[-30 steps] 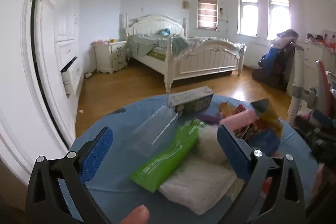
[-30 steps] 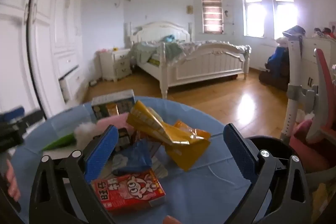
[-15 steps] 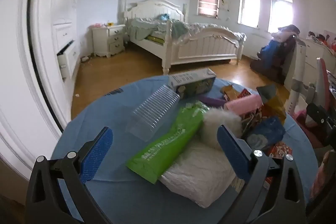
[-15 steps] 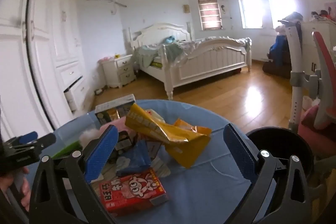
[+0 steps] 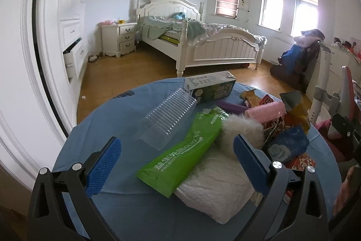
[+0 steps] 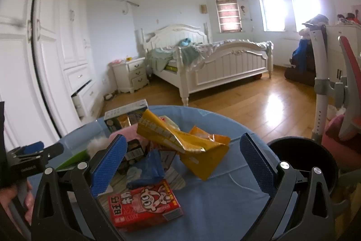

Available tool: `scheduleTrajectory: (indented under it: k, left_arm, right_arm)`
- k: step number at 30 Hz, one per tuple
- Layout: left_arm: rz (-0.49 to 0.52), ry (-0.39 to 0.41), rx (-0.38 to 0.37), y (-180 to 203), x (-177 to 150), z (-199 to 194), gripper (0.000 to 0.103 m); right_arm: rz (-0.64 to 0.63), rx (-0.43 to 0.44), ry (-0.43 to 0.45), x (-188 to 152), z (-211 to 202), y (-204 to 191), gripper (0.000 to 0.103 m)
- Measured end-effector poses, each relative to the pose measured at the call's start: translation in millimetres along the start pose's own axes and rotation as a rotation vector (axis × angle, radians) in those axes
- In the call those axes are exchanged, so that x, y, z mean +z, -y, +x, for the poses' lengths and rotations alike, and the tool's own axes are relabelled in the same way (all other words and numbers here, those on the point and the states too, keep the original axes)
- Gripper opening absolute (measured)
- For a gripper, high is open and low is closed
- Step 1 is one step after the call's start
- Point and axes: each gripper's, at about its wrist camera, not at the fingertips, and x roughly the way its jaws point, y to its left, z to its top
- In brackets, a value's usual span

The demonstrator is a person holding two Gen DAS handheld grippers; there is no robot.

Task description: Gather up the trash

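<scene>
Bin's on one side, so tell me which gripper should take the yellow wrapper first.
Right. The right gripper is open facing the yellow wrapper, with the black bin beside it.

Trash heaped on the table.
A carton lies at the heap's far edge, a bin stands right of the table, a bed well behind it.

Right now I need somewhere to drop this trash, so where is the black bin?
In the right wrist view the black bin stands low on the right, just past the blue table's edge, beyond the right gripper.
</scene>
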Motion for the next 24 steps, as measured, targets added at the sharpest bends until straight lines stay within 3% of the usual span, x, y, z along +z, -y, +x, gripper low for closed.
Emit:
scheduleTrajectory:
  k: [24]
  left_arm:
    - [-0.009, -0.016, 0.0, -8.0, -0.7, 1.3, 0.098]
  right_arm:
    - [0.002, 0.001, -0.013, -2.2, 1.2, 0.6, 0.099]
